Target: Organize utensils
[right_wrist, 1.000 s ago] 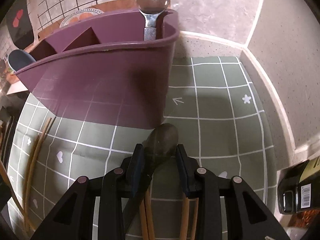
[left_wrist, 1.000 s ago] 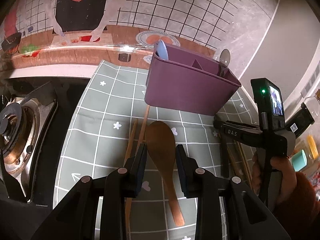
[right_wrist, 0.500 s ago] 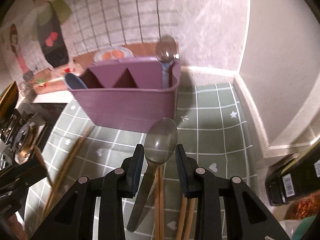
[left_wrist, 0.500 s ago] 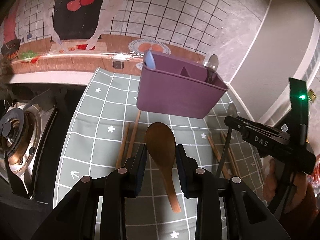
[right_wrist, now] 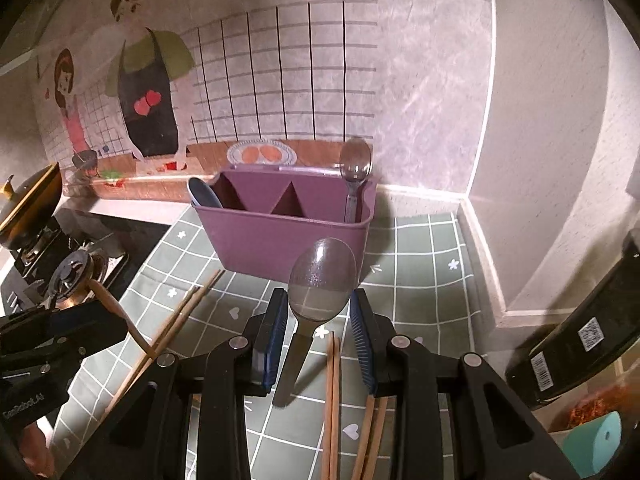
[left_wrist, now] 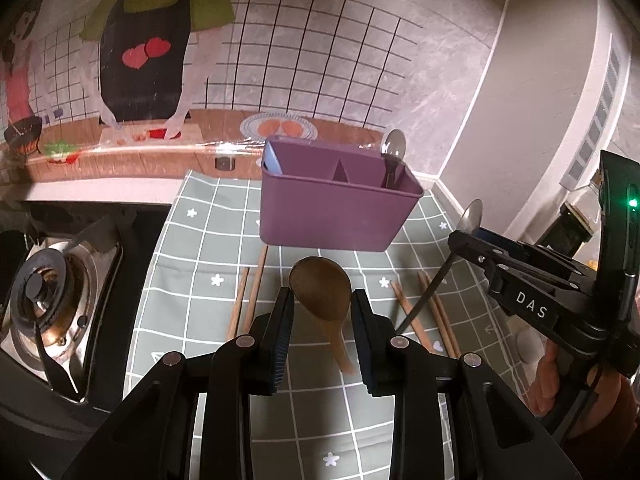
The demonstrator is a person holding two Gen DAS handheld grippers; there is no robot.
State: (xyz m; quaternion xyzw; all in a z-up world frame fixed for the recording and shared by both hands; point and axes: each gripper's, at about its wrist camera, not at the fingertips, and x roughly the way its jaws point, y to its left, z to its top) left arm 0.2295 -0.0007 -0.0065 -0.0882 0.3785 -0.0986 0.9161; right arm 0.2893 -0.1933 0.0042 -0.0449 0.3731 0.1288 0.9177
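Left gripper [left_wrist: 322, 308]: fingers pinch wooden spoon [left_wrist: 322, 292] | right gripper [right_wrist: 319, 312]: fingers pinch metal spoon [right_wrist: 322, 276] | purple caddy [right_wrist: 280, 236] at 12 o'clock, on bench.

Spoon [right_wrist: 354, 168] in caddy [right_wrist: 280, 236], mat [right_wrist: 420, 280] below

A grey marbled wall [right_wrist: 420, 92] runs along the far side, covered on its left by a glossy splash-guard sheet [left_wrist: 160, 80] printed with cartoon cooks, a black tile grid and a wooden counter. On the right it meets a plain speckled grey wall [right_wrist: 560, 160] at a corner edged with a pale strip. A green mat with white grid lines, stars and hearts [left_wrist: 200, 280] covers the counter, with a gas burner [left_wrist: 44, 300] to the left; the light is dim and warm.
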